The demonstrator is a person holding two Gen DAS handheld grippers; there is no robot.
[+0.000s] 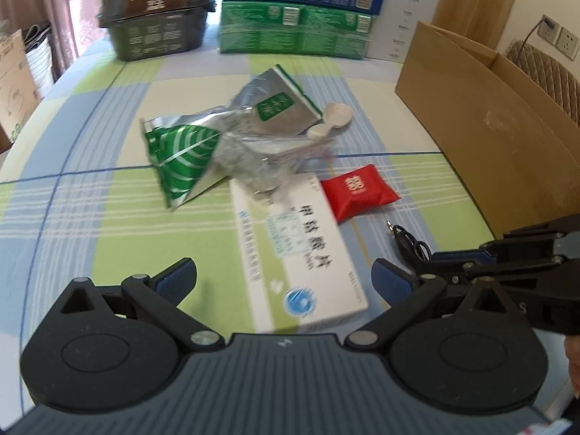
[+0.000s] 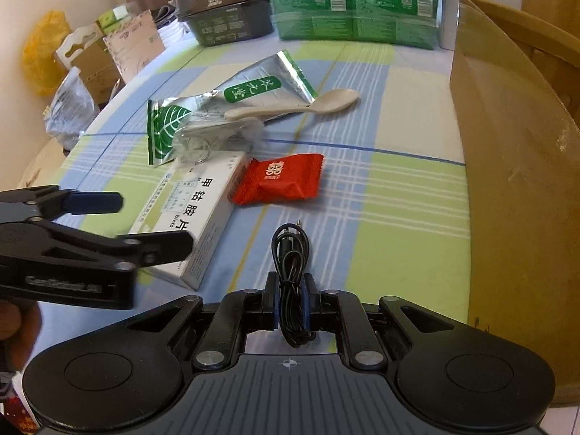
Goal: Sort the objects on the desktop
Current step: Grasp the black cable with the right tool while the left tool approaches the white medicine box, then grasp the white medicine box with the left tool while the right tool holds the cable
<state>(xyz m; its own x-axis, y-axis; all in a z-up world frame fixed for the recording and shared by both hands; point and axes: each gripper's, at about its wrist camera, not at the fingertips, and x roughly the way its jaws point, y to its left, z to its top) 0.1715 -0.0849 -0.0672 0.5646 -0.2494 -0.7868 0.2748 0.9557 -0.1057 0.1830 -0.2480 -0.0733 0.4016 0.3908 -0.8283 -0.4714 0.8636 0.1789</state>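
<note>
My right gripper (image 2: 291,295) is shut on a coiled black audio cable (image 2: 290,253) lying on the checked tablecloth; the same cable (image 1: 407,241) and the right gripper (image 1: 431,259) show at the right of the left wrist view. My left gripper (image 1: 284,277) hangs open over the near end of a white medicine box (image 1: 297,250), its pads apart from it. That medicine box (image 2: 195,214) lies beside a red candy packet (image 2: 281,179). Behind them are a silver-green foil pouch (image 1: 275,108), a green leaf-print sachet (image 1: 181,163), a clear bag with a key ring (image 2: 206,141) and a beige spoon (image 2: 308,105).
An open brown cardboard box (image 1: 489,137) stands along the table's right side. Green and blue cartons (image 1: 295,29), a white box and a dark lidded container (image 1: 156,21) line the far edge. Cardboard and bags sit beyond the table's left edge (image 2: 83,58).
</note>
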